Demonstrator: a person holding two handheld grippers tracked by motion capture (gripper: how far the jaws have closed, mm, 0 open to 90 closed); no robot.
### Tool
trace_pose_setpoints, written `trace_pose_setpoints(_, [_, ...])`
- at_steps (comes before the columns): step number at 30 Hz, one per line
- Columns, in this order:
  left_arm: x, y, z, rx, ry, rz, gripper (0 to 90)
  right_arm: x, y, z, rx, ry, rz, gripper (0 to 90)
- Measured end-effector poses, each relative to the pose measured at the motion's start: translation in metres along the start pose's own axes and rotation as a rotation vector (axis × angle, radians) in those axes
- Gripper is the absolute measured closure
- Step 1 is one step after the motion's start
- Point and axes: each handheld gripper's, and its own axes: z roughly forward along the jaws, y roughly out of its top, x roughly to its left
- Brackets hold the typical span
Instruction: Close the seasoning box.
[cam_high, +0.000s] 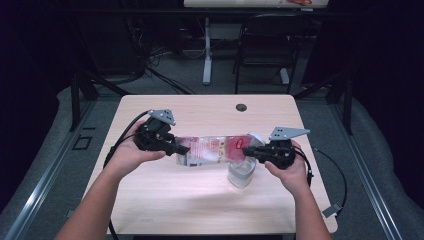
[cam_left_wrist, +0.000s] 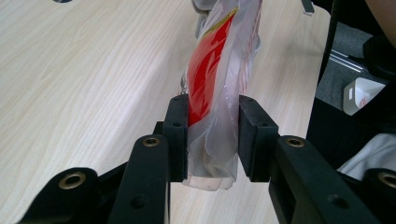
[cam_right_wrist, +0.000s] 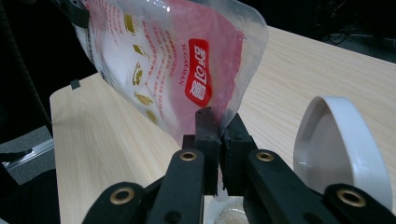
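Left gripper (cam_high: 172, 146): jaws pinching one end of clear plastic pouch with red label and white granules (cam_high: 215, 149), wrist level, pointing toward 3 o'clock.
Pouch: stretched above pale wooden table (cam_high: 165, 195).
Clear round glass jar, white flip lid (cam_high: 242, 172): under pouch's 3 o'clock end.
Right gripper (cam_high: 252, 151): jaws nearly together, clamping pouch corner.
Step, judged: pouring; next, tilt mouth over jar.

Pale wood table (cam_high: 165, 200); grey floor (cam_high: 190, 75) (cables strewn); black chair (cam_high: 265, 45) beyond.
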Motion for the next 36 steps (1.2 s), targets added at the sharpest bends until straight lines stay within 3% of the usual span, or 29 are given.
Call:
trace_pose_setpoints(1, [-0.001, 0.001, -0.001, 0.013, 0.026, 0.004, 67.8, 0.0, 0.0, 0.0, 0.0, 0.001, 0.002, 87.8])
trace_pose_setpoints(2, [0.0, 0.001, 0.0, -0.001, 0.001, 0.001, 67.8, 0.0, 0.0, 0.0, 0.0, 0.001, 0.003, 87.8])
trace_pose_setpoints(36, [-0.004, 0.017, -0.004, -0.011, 0.015, 0.025, 69.6, -0.005, -0.003, -0.002, 0.01, 0.001, 0.028, 88.5])
